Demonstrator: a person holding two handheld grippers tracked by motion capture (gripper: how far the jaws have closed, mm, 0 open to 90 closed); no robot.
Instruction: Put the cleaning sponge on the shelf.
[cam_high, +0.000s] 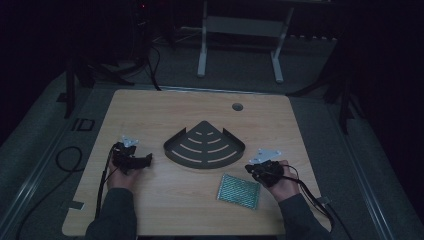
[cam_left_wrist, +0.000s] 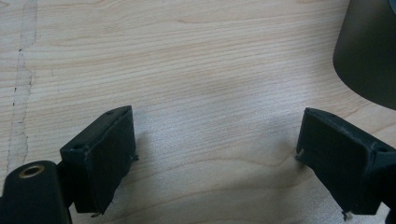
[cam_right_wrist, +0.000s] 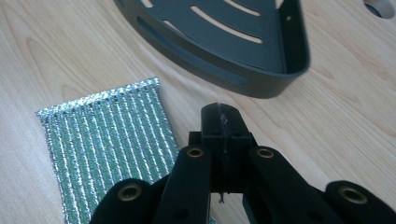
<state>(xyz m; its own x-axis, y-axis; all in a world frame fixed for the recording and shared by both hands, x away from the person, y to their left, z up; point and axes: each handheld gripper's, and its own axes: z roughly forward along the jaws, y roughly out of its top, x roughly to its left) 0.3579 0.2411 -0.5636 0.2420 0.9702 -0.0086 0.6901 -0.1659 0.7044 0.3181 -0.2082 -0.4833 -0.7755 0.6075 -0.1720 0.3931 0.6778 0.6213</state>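
While L gripper (cam_left_wrist: 215, 163) gapes over bare table, R gripper (cam_right_wrist: 219, 122) is closed empty just beside scrub pad (cam_right_wrist: 109, 144).

Right gripper (cam_right_wrist: 223, 116) (jaws pressed together) between scouring pad (cam_right_wrist: 109, 140) and tray (cam_right_wrist: 233, 46).

No text, label, brand, number or sign can be read anywhere in these pictures. The wooden worktop (cam_high: 150, 110) shows bare grain with no markings in writing. The dark corner shelf tray (cam_high: 205, 146) carries only cut slots, no lettering. The silvery green ribbed pad (cam_high: 239, 190) has a woven stripe pattern and no print. The black bodies of the left tongs (cam_left_wrist: 215, 154) and the right tongs (cam_right_wrist: 222, 122) show brass-coloured screw sockets but no maker's mark. The room behind the worktop in the high view is too dark to make out any writing.
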